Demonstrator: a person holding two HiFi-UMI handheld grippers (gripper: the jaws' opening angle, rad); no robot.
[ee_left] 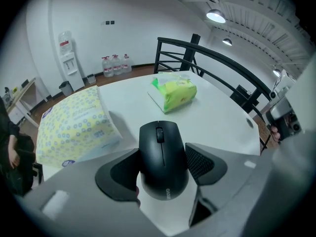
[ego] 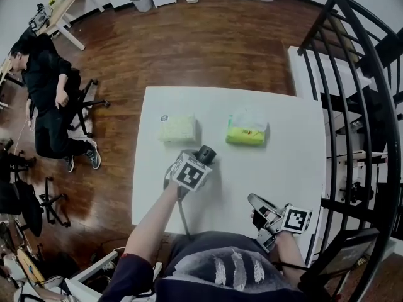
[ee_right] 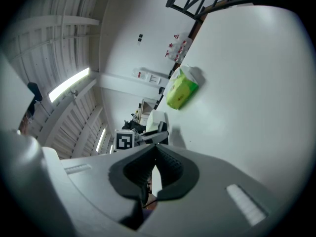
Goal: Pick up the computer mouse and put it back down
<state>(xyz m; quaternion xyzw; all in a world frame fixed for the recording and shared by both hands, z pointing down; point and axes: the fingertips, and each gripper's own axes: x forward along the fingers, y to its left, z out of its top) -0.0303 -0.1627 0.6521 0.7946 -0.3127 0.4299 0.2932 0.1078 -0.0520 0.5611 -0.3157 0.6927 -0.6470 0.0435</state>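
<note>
- Head view: a white table [ego: 283, 162] stands on a wooden floor [ego: 208, 43]. A pale yellow tissue pack [ego: 177, 129] and a green tissue pack [ego: 247, 131] lie side by side on it, apart from each other. The left gripper [ego: 194, 167] is low over the table's near left part, just in front of the yellow pack, and points steeply down. The right gripper [ego: 263, 211] is at the near right edge, well apart from both packs. A person in black [ego: 47, 99] sits off to the left, and a black railing [ego: 352, 74] curves along the right.
- Left gripper view: the black computer mouse [ee_left: 160, 152] sits between the jaws with its wheel end pointing away. Both dark pads [ee_left: 121, 169] lie against its sides, so the gripper holds it at a fairly wide spread. Bare table shows under its near end, but I cannot tell whether the mouse touches the table. The yellow pack is close on the left and the green one is farther ahead.
- Right gripper view: the jaws are drawn together with the pads meeting, and nothing is between them. Beyond them the table appears tilted, with the green pack and the left gripper's marker cube [ee_right: 124, 140].
</note>
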